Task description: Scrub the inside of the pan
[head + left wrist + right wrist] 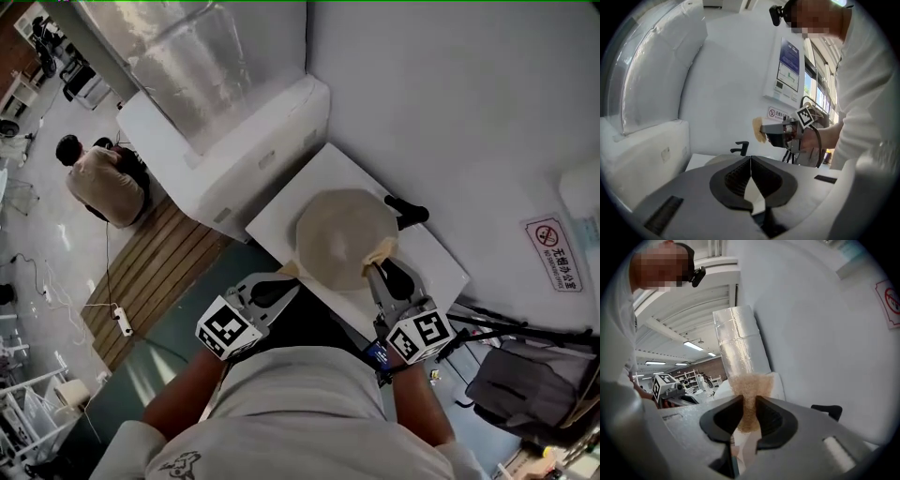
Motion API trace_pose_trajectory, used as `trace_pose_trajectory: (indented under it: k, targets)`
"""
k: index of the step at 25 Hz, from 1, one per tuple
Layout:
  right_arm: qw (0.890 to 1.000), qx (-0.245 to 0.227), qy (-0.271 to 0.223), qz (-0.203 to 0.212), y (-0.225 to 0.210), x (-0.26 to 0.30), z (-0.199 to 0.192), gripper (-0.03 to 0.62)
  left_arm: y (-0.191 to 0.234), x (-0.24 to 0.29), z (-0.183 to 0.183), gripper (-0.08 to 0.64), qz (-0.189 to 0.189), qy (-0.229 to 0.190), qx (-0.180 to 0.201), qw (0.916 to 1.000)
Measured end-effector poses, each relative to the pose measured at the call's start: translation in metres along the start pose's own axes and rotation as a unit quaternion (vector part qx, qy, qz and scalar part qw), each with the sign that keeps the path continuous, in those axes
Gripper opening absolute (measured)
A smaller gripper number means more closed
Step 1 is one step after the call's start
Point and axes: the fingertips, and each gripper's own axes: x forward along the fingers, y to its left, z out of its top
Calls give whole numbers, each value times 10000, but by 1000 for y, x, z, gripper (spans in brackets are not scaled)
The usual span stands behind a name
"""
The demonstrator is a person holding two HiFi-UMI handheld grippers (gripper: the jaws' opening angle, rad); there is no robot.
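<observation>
Sponge (750, 383) sits pinched in my right gripper (749, 404), by the near right edge of the pan (342, 234); my left gripper (750, 161) is closed tight, empty.

The pan (342, 234) is pale beige with a black handle (409, 213). The counter (281, 211) is white. The left gripper (751, 174) and right gripper (749, 416) have grey bodies with black ribbed pads inside the jaws. Each carries a cube with black-and-white square markers. The sponge (749, 392) is speckled tan. The wall sign (553, 251) is white with a red prohibition circle. The duct (202, 56) is silver foil. The slatted floor boards (155, 272) are brown.
</observation>
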Motion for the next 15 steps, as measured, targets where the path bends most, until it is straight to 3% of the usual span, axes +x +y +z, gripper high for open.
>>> trace_pose_trajectory:
  k: [8,15]
  targets:
    - [9991,185,368,31,-29,27,-30,86,35,17,-70,42,262,924,170,9952]
    - [9966,317,743,-134,-64,55,-76,87,60,32,-132,133,313,1674,199,9852]
